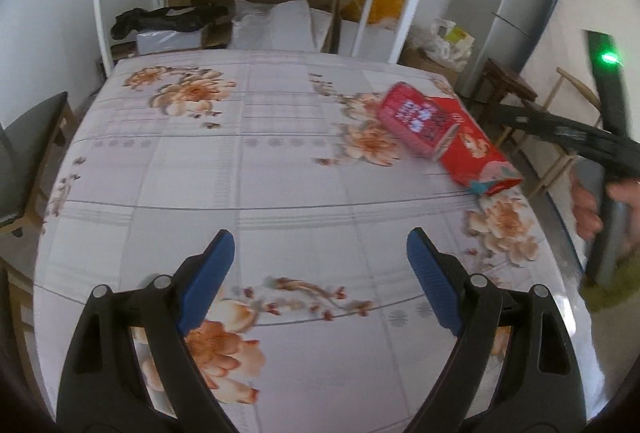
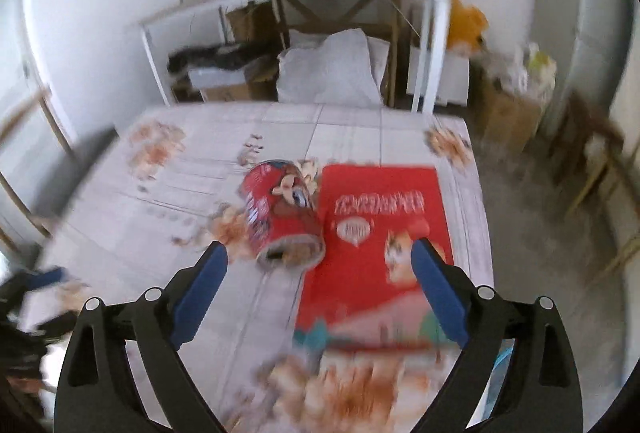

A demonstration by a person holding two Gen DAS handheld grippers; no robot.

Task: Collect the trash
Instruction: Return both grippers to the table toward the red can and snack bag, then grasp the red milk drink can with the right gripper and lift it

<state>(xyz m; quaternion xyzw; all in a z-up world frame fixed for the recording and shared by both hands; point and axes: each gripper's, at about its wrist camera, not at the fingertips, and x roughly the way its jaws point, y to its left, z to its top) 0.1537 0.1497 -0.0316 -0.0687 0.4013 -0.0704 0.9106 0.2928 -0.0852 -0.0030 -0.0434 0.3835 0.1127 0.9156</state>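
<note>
Trash of two kinds on the surface (image 2: 360,129), lying touching: can (image 2: 282,213), likely empty, light, dentable, best pinched across its sides; flat carton (image 2: 380,233), probably limp, best taken by an edge; both tools, left (image 1: 320,251) and right (image 2: 320,261), spread wide, holding nothing.

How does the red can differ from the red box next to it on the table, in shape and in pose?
The red can is a round cylinder lying on its side, with one open end facing the right wrist camera; the red box is a flat rectangle lying on its broad face. The can is shorter, the box longer and wider. The can lies to the left of the box, close against it. Both are red with printed pictures and rest on the floral tablecloth.
</note>
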